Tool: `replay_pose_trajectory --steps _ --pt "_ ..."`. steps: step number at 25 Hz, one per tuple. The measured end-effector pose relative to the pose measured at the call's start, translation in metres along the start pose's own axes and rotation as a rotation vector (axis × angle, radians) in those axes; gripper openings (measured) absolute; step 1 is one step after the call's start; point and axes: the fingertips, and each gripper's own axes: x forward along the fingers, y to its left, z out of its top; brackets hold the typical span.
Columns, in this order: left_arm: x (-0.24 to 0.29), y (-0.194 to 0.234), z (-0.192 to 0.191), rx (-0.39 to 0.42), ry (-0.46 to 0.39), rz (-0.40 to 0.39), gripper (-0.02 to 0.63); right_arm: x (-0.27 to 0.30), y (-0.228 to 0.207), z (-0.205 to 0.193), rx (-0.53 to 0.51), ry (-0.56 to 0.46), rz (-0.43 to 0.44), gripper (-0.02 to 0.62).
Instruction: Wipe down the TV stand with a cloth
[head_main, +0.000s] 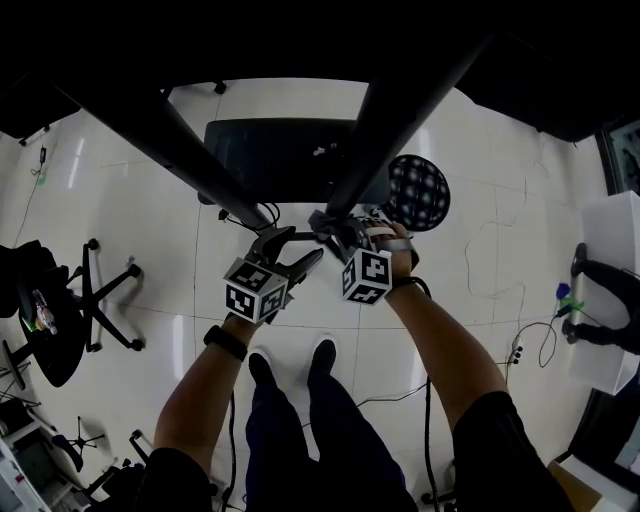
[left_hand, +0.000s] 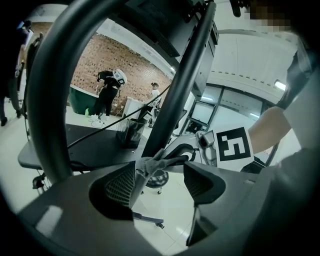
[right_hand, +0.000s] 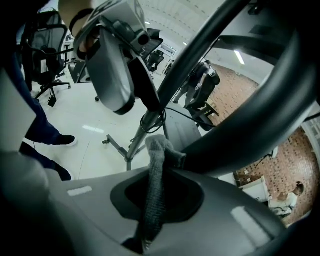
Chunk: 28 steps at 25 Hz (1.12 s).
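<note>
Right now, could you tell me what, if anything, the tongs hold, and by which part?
The right tongs pinch the grey cloth by its trailing length; its bunched end pokes out against the black pole. The left tongs are open, empty.

no word, brand, number or sign can be read in any view. the only printed marks are black-and-white square patterns on the left cube (head_main: 255, 290) of the left gripper (head_main: 302, 248) and the right cube (head_main: 367, 276) of the right gripper (head_main: 328, 228); they are blocky code shapes, not letters or digits
</note>
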Motion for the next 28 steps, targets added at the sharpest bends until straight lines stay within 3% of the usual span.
replay_pose_trajectory --steps 5,9,12,19,28 --pt "-0.007 -0.003 -0.003 -0.011 -0.005 0.000 0.330 0.003 0.005 0.000 0.054 0.018 0.021 0.015" --pt "-0.023 -0.009 0.013 -0.012 -0.037 0.005 0.330 -0.026 0.001 0.030 0.109 -0.060 0.017 0.015" --pt "-0.048 -0.020 0.040 0.000 -0.076 0.009 0.330 -0.071 -0.010 0.062 0.174 -0.156 -0.007 0.015" --pt "-0.135 -0.072 0.115 0.123 -0.170 -0.003 0.330 -0.199 -0.041 0.127 0.312 -0.340 -0.094 0.015" --pt "-0.234 -0.166 0.174 0.217 -0.292 -0.028 0.330 -0.345 -0.024 0.194 0.320 -0.464 -0.165 0.015"
